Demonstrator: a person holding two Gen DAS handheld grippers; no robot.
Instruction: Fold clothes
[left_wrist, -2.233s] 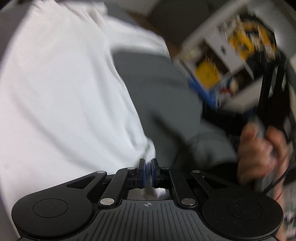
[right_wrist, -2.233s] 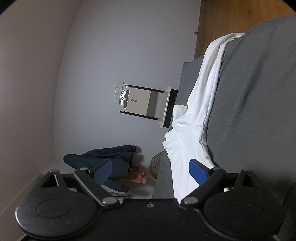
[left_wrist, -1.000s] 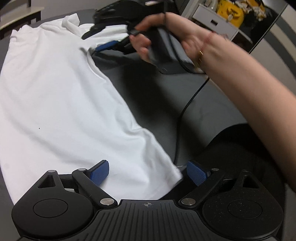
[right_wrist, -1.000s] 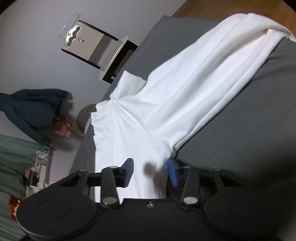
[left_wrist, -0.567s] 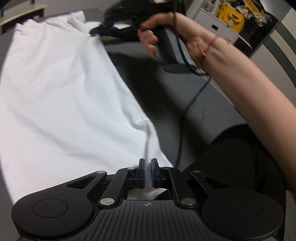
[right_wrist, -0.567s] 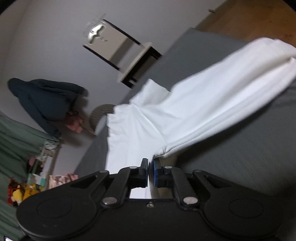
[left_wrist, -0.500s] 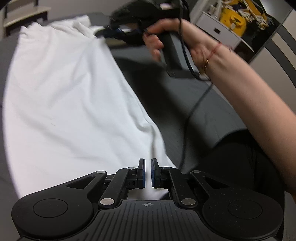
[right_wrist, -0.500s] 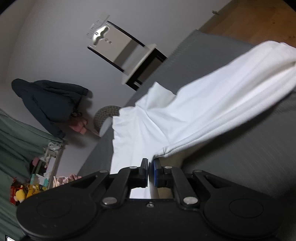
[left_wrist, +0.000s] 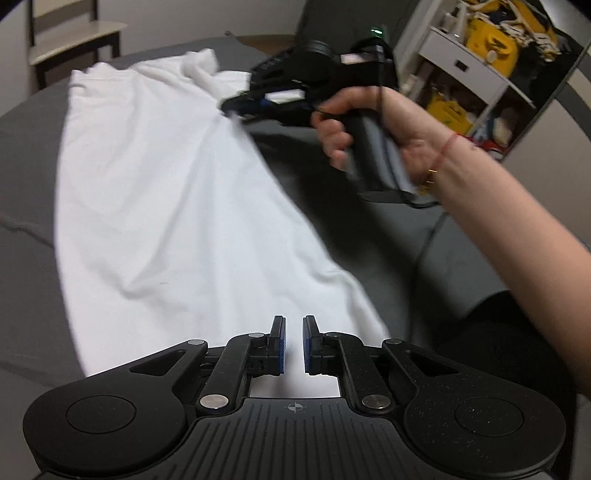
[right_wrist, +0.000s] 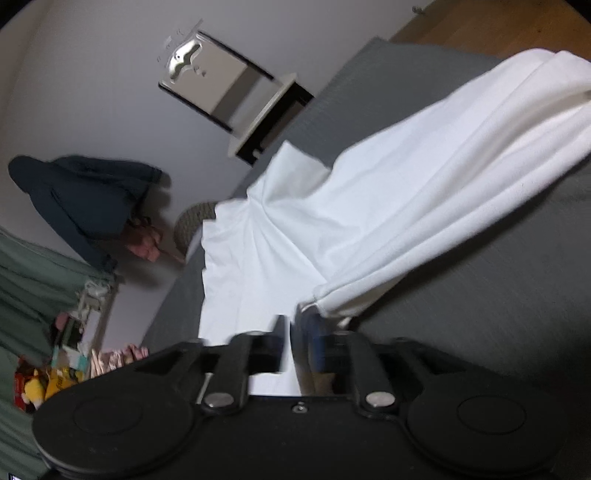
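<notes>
A white garment (left_wrist: 166, 192) lies lengthwise on a dark grey bed (left_wrist: 29, 166). In the left wrist view my left gripper (left_wrist: 293, 347) is shut on the near right edge of the cloth, and white fabric shows between its blue pads. At the far end a hand (left_wrist: 369, 122) holds my right gripper (left_wrist: 236, 107), whose tip is on the garment's right edge. In the right wrist view my right gripper (right_wrist: 295, 332) is shut on a bunched edge of the white garment (right_wrist: 369, 221), which rises off the grey bed (right_wrist: 480, 295) in long folds.
A chair (left_wrist: 74, 33) stands beyond the bed and a white shelf with yellow toys (left_wrist: 480, 55) at the right. The person's dark-clad leg (left_wrist: 517, 350) is near right. A small side table (right_wrist: 258, 122), a woven basket (right_wrist: 192, 225) and a hanging dark jacket (right_wrist: 81, 192) line the wall.
Both grippers were open a second ago and have shut on the garment's right edge. Since then they have lifted that edge, and the cloth now drapes in folds.
</notes>
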